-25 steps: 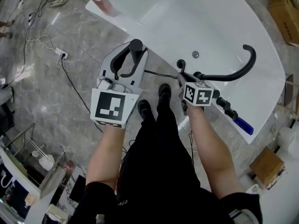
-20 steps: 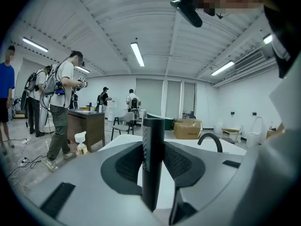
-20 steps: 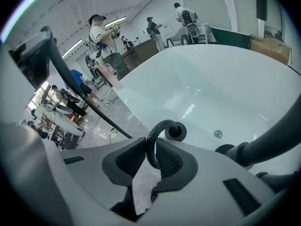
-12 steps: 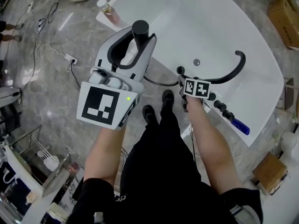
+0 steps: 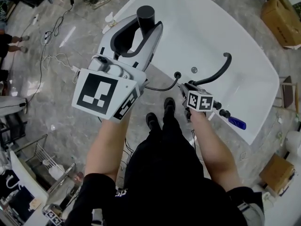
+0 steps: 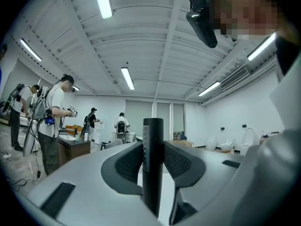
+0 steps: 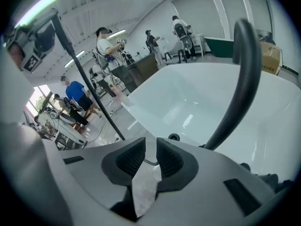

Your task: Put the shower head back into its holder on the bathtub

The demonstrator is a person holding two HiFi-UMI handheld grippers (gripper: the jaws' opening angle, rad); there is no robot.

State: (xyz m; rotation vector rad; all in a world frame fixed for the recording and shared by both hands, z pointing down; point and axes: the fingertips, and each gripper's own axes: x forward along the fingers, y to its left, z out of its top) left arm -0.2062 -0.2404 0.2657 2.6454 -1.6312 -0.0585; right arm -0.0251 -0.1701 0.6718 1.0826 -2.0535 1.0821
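My left gripper [image 5: 141,27] is raised high over the near rim of the white bathtub [image 5: 244,51]. It is shut on the black cylindrical shower head [image 5: 145,15], which stands upright between the pads [image 6: 153,164]. Its black hose [image 5: 162,86] hangs down to a small black fitting [image 5: 178,74] on the tub rim. My right gripper [image 5: 187,88] hovers by the base of the curved black faucet spout [image 5: 218,72]. In the right gripper view its jaws [image 7: 150,149] are opening, a narrow gap with nothing between them; the hose [image 7: 89,84] slants past on the left.
Black knobs [image 5: 221,109] and a blue-handled piece [image 5: 236,123] line the rim to the right. A bottle [image 5: 109,19] stands at the tub's far end. Cardboard boxes [image 5: 282,13] sit beyond the tub. Cables and a power strip [image 5: 75,68] lie on the marble floor at left.
My left gripper has risen toward the camera with the shower head in it, pulling the hose up. My right gripper has lifted a little beside the faucet base.
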